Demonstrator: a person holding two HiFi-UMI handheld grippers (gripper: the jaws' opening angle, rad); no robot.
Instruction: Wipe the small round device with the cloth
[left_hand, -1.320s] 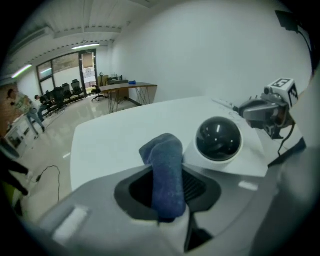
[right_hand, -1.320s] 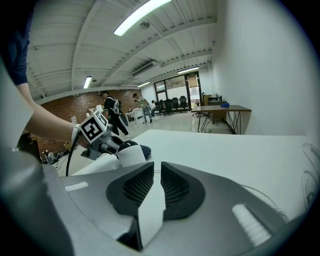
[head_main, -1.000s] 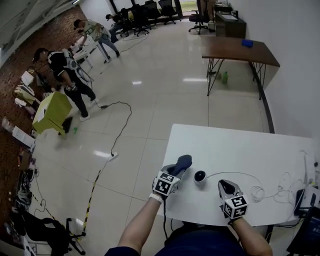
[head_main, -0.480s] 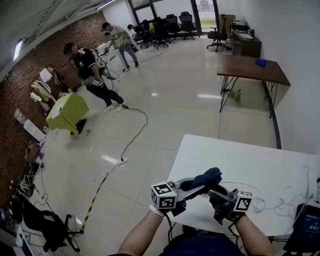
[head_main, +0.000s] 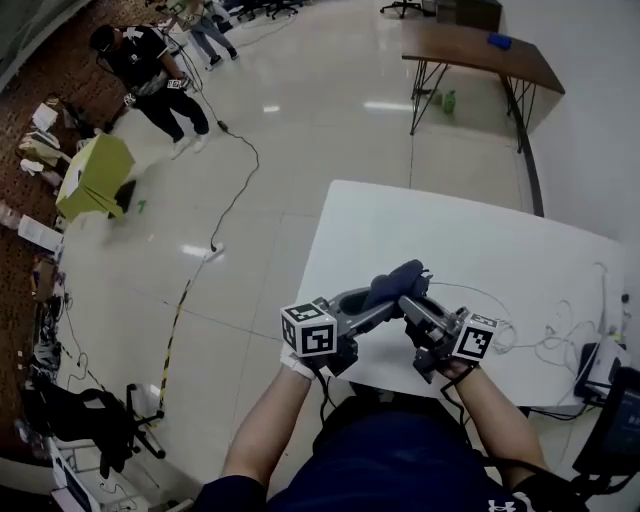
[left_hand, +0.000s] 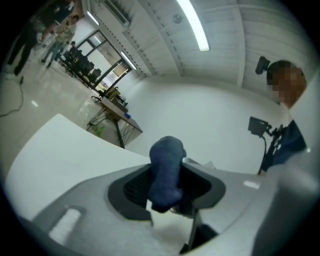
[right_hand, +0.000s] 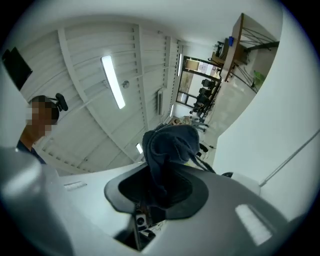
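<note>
Above the worktop's near edge: the left tool (head_main: 372, 303) and the right tool (head_main: 412, 305) are held up off the white worktop (head_main: 450, 235). Their tips meet and their marker cubes face back toward the person.
Left tool: the jaws are drawn in on a dark blue cloth (head_main: 397, 280). In the left gripper view the cloth (left_hand: 165, 165) stands upright between the two dark pads, its bunched end rising past the tips.
Right tool: the jaws are closed on the same cloth. In the right gripper view the cloth (right_hand: 170, 145) runs down into the gap between the pads and swells into a loose bundle above them.
Cloth: pinched from both sides, clear of the worktop, over its near edge.
Small round device: the head view does not show it, as the two tools cover that part of the worktop. The right gripper view shows a small white rounded body with a dark spot (right_hand: 243, 180), which seems to be the device. It lies on the worktop just past that tool's jaw, apart from the cloth.
Cable: a thin white cable (right_hand: 295, 156) leads from that body across the worktop.
Beyond the worktop's far edge: a brown table (head_main: 480, 50) stands on the tiled floor, well apart.
</note>
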